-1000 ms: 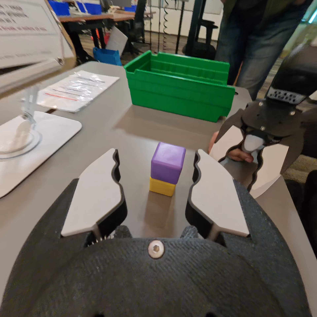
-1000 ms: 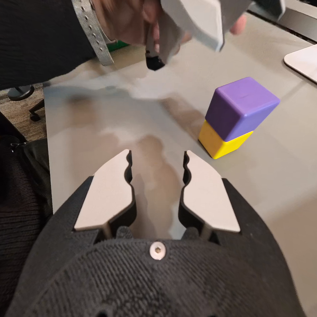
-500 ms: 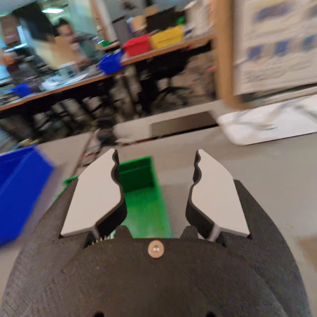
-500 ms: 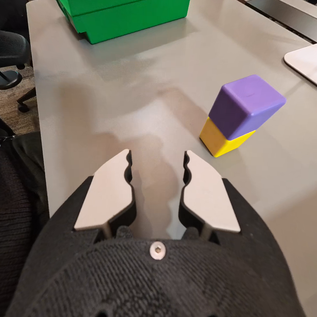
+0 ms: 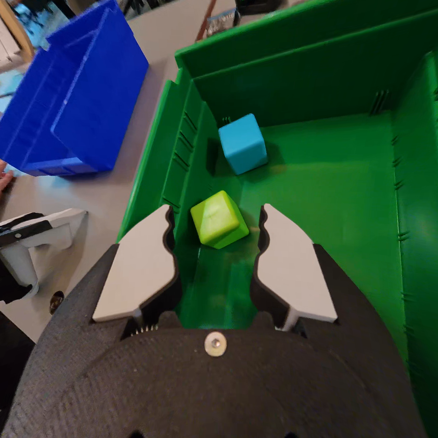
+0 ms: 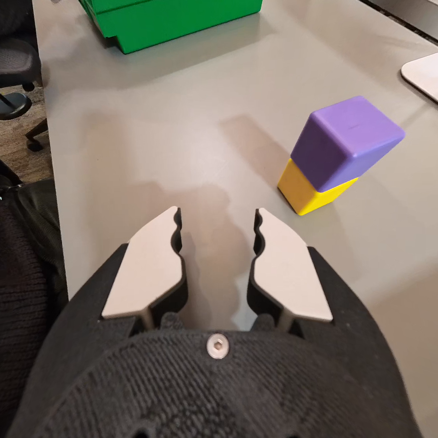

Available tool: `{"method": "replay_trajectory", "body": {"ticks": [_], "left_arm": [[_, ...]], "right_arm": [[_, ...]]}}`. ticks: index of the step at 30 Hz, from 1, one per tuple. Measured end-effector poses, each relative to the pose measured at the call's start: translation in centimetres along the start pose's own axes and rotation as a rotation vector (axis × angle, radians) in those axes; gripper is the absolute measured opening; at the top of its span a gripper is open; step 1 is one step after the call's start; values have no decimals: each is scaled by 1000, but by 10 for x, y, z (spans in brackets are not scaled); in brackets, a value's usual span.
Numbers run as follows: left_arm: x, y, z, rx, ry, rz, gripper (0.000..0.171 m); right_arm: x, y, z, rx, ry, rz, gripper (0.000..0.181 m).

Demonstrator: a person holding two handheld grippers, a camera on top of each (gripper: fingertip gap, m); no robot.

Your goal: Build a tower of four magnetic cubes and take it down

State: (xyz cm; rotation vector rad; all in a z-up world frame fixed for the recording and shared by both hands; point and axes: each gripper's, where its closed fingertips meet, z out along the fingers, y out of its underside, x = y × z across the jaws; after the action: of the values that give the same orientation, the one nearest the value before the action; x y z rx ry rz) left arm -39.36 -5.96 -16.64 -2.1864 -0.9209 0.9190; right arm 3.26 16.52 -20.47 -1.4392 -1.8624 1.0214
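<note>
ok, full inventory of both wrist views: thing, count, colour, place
green bin: 1, green, on table, under left claw
lime cube: 1, in green bin by its left wall, just ahead of left claw
blue cube: 1, light blue, bin's far left corner
blue bin: 1, left of green bin
purple cube: 1, stacked on yellow cube
yellow cube: 1, on table, ahead-right of right claw
white board: 1, table's right edge
table: 1, grey
left claw: open, empty
right claw: open, empty, over bare table

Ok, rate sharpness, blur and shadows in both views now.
Left wrist view: lime cube fairly sharp, blue bin and edges smeared, wide-angle bending. Right wrist view: crisp; purple cube casts a soft shadow on the table.
</note>
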Motion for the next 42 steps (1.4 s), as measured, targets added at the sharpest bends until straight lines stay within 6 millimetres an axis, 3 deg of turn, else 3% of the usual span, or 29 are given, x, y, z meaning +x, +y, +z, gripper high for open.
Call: {"method": "replay_trajectory", "body": {"ticks": [4, 13, 16, 23, 29, 32, 36, 42], "left_arm": [[12, 24, 10, -178, 102, -33, 70], [15, 46, 24, -374, 246, -183, 73], [14, 48, 26, -388, 255, -202, 57], [16, 45, 28, -380, 246, -157, 40], [19, 19, 31, -267, 282, -220, 70], [19, 17, 42, -282, 262, -253, 68], [26, 38, 53, -354, 244, -197, 58], [25, 26, 44, -301, 298, -204, 56]], "right_arm": [[-1, 0, 0, -1, 2, -8, 60], [-2, 1, 1, -12, 5, -17, 59], [-1, 1, 1, -11, 9, -17, 59], [-2, 2, 2, -21, 13, -25, 59], [-1, 2, 2, -22, 14, -23, 59], [-1, 2, 2, -20, 14, -16, 59], [0, 1, 1, -13, 21, -15, 59], [-1, 2, 2, -22, 20, -24, 58]]}}
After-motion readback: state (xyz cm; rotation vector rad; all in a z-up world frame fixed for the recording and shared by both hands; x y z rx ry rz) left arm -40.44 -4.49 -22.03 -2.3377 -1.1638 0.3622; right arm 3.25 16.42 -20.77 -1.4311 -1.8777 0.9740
